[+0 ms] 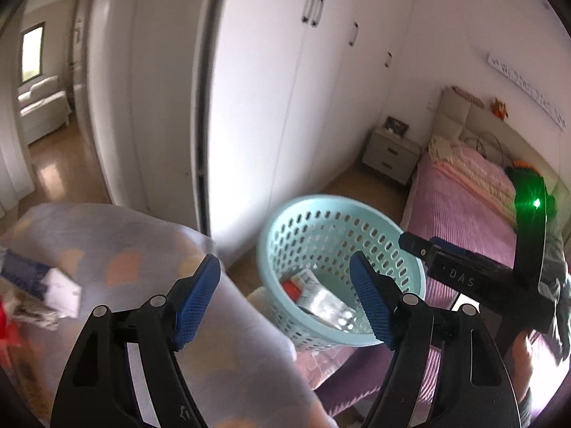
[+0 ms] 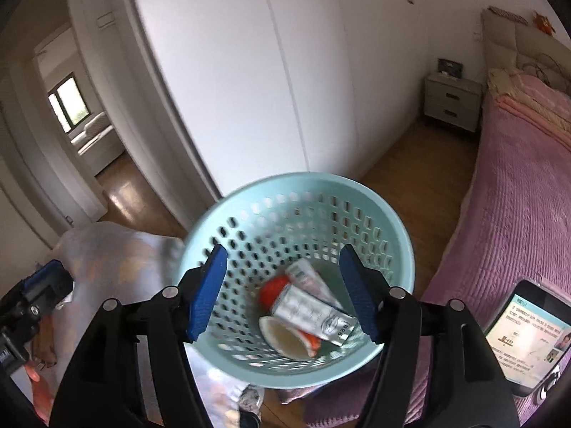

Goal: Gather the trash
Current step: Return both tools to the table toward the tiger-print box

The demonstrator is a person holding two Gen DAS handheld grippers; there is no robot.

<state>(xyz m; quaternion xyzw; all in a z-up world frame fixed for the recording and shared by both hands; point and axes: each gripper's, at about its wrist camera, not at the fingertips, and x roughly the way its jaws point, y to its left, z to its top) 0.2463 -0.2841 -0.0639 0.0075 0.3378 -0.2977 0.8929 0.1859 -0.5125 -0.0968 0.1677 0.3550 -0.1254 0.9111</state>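
Starting with the left wrist view; left gripper (image 1: 285,299) hanging spread wide with nothing between its blue pads (image 1: 371,306), poised above the gap between the covered table (image 1: 142,249) and the pale blue basket (image 1: 410,278); more trash (image 1: 39,292) lying on the table's left edge, a crumpled wrapper and something red, blurred and hard to name; basket sitting on a purple seat just beside the pink bed (image 1: 474,221), already holding a silvery packet (image 1: 321,303); right gripper (image 1: 421,246) reaching in from the right over the basket rim, its finger state not readable here. Risking here a blind swing back toward the table; fingers clipping the basket rim and tipping it off the soft seat, spilling what is collected.

Moving on to the right wrist view; right gripper (image 2: 282,285) looking straight down into the basket (image 2: 399,242), jaws parted and empty, blue fingertips (image 2: 208,285) straddling the opening; inside, the silvery packet (image 2: 314,314), a red-capped item (image 2: 273,290) and a cup (image 2: 285,335) lying tumbled together at the bottom; phone (image 2: 528,335) resting lit on the bed just beside the basket. Judging the drop done and the retreat pending; lifting out carelessly, catching a fingertip in one of the perforations and dragging the light basket along; sweeping right, knocking the phone off the bed; blur suggesting quick motion, making either slip likelier.
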